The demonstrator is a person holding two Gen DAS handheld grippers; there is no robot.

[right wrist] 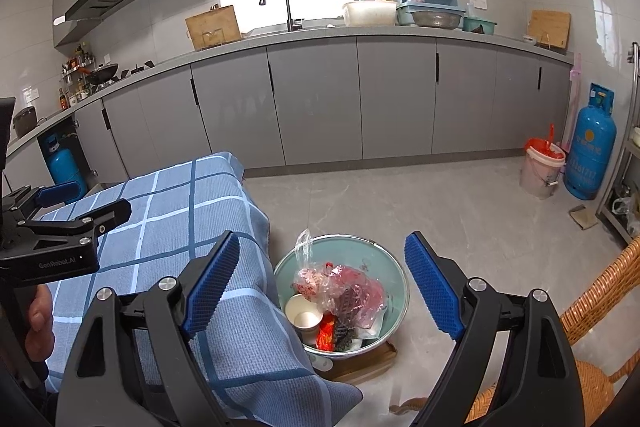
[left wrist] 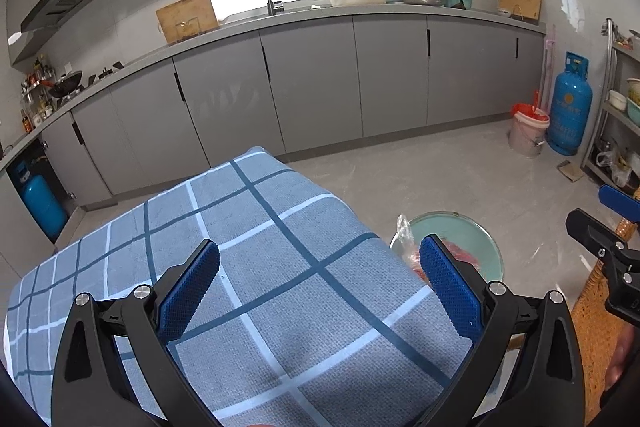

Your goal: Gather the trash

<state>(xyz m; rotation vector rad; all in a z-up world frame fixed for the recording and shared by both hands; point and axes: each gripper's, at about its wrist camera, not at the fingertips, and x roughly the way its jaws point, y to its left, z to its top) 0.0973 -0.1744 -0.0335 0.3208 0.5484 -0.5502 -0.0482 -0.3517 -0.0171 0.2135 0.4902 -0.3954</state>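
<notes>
Trash (right wrist: 344,301) heaped in a pale green basin (right wrist: 394,267) on the floor, lower centre of the right wrist view, just beside the hanging edge of the blue checked tablecloth (right wrist: 172,211). Made up of a crumpled clear plastic bag with red print, a white paper cup (right wrist: 304,313) lying open-mouthed at its left, a red wrapper and dark scraps beneath. Right gripper (right wrist: 324,285) hung above the basin, jaws spread wide, nothing between them. Left gripper (right wrist: 86,211) seen at the left edge, "GenRobot.AI" lettered on its black body.

In the left wrist view, only a sliver of the bag (left wrist: 406,241) and basin (left wrist: 480,247) showed at lower right, behind the right finger. Left gripper (left wrist: 320,287) poised over the tablecloth (left wrist: 280,227), jaws wide, empty. Blue gas cylinder (left wrist: 568,107) at far right carried yellow writing, too small to read.
</notes>
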